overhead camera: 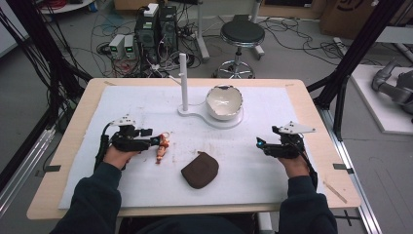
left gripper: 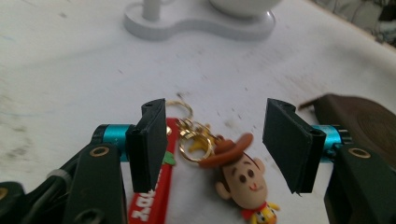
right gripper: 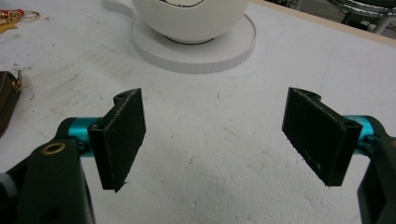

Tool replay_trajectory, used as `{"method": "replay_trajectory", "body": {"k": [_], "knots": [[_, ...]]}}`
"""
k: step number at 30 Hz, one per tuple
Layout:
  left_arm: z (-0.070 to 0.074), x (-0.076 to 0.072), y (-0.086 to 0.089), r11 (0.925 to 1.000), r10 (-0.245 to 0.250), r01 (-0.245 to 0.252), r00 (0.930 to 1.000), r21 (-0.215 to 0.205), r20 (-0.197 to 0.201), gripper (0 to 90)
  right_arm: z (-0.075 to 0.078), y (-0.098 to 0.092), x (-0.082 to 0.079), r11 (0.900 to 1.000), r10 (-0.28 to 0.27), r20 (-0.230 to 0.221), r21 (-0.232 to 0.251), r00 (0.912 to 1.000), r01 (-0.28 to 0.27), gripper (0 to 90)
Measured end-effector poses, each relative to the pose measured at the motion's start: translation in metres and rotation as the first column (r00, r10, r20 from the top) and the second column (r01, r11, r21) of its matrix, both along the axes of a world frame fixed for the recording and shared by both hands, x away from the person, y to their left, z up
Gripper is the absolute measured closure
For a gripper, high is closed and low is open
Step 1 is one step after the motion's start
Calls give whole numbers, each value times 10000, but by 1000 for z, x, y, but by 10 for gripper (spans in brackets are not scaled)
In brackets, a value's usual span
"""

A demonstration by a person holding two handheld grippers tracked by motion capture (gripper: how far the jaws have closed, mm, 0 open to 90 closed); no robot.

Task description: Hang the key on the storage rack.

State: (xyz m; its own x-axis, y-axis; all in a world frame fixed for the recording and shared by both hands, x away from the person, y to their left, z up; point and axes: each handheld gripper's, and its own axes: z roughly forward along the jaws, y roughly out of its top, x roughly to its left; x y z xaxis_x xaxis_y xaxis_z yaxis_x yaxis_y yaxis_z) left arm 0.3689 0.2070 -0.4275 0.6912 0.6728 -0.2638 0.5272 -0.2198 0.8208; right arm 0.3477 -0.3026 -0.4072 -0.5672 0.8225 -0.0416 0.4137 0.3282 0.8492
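Left gripper (left gripper: pixel 212 142) open around the cowboy keychain (left gripper: pixel 233 179) without pinching it, brown pouch (overhead camera: pixel 200 169) just right; right gripper (right gripper: pixel 212 135) wide open, empty, over bare mat (overhead camera: pixel 272 109).

A person in dark navy long sleeves. Each hand carries black tongs: left tongs (overhead camera: pixel 157 141), right tongs (overhead camera: pixel 258 143), with flat black pads, turquoise barrels, brass screws, grey three-cornered top plates and trailing black cables.
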Motion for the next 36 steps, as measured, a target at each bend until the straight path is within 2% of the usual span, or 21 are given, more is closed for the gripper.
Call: {"method": "replay_trajectory", "body": {"k": [1, 3, 7, 9, 10, 11, 12, 13, 17, 19, 21, 23, 24, 25, 26, 27, 28, 30, 32, 35, 36], "knots": [[0, 0, 0, 10000, 0, 0, 10000, 0, 0, 399, 0, 0, 0, 10000, 0, 0, 0, 10000, 0, 218], [-2, -3, -10, 9979, -48, 63, 9997, 638, -235, 389, -1, 1, 2, 10000, 3, -15, -4, 10000, -3, 218], [-9, -3, -22, 9920, 3, 70, 9984, 1264, -570, 318, -2, 2, 3, 9999, 32, -131, -107, 9999, -33, 218], [-12, -4, -28, 9808, 93, 34, 9979, 1949, -641, 306, -2, 1, 3, 9999, 47, -116, -137, 9999, -48, 218], [-12, -4, -28, 9808, 93, 34, 9979, 1949, -641, 313, -2, 1, 3, 9999, 21, -117, -140, 9999, -23, 218], [-14, -5, -33, 9683, 63, 94, 9981, 2496, -621, 334, -2, 1, 3, 9999, 0, -131, -162, 9999, -2, 218], [-14, -5, -33, 9683, 63, 94, 9981, 2496, -621, 342, -2, 1, 2, 9999, -17, -148, -154, 9999, 14, 218], [-13, -7, -36, 9577, 219, -72, 9986, 2876, -479, 368, -2, 1, 2, 9998, -21, -138, -195, 9999, 19, 218], [-12, -8, -37, 9514, 323, -198, 9988, 3074, -357, 454, -3, 1, 2, 9997, -40, -185, -223, 9998, 36, 218], [-11, -5, -34, 9565, 271, -103, 9982, 2915, -538, 457, -3, 1, 2, 9997, -48, -183, -233, 9998, 44, 218], [-10, -4, -32, 9566, 324, -143, 9978, 2909, -576, 458, -3, 1, 2, 9997, -36, -173, -251, 9998, 31, 218], [-6, -3, -27, 9719, 491, -367, 9976, 2326, -478, 460, -2, 1, 2, 9997, -27, -175, -256, 9998, 23, 219], [-3, -2, -24, 9817, 510, -429, 9979, 1854, -390, 460, -3, 0, 2, 9996, -3, -176, -273, 9998, -2, 219], [-3, -2, -24, 9817, 510, -429, 9979, 1854, -390, 460, -2, 0, 2, 9997, -28, -149, -251, 9999, 25, 218], [3, -1, -19, 9922, 584, -547, 9979, 1118, -298, 460, -3, 0, 3, 9997, -34, -140, -260, 9999, 30, 219], [3, -1, -19, 9922, 584, -547, 9979, 1118, -298, 460, -3, 0, 3, 9997, -34, -140, -260, 9999, 30, 219], [12, 1, -14, 9965, 501, -499, 9987, 674, -16, 460, -3, 1, 3, 9998, -39, -179, -192, 9998, 36, 219], [21, 2, -12, 9991, 411, -412, 9990, 42, 164, 461, -3, 1, 4, 9997, -27, -156, -225, 9999, 24, 218], [29, 4, -12, 9993, 345, -338, 9984, -172, 447, 461, -2, 1, 5, 9999, -42, -168, -131, 9999, 40, 219], [36, 6, -13, 9992, 271, -252, 9977, -310, 617, 460, -1, 1, 6, 10000, -27, -71, -86, 10000, 26, 219], [44, 10, -13, 9978, 285, -233, 9961, -621, 837, 460, -1, 1, 6, 10000, -47, -65, -74, 10000, 46, 219]]}}
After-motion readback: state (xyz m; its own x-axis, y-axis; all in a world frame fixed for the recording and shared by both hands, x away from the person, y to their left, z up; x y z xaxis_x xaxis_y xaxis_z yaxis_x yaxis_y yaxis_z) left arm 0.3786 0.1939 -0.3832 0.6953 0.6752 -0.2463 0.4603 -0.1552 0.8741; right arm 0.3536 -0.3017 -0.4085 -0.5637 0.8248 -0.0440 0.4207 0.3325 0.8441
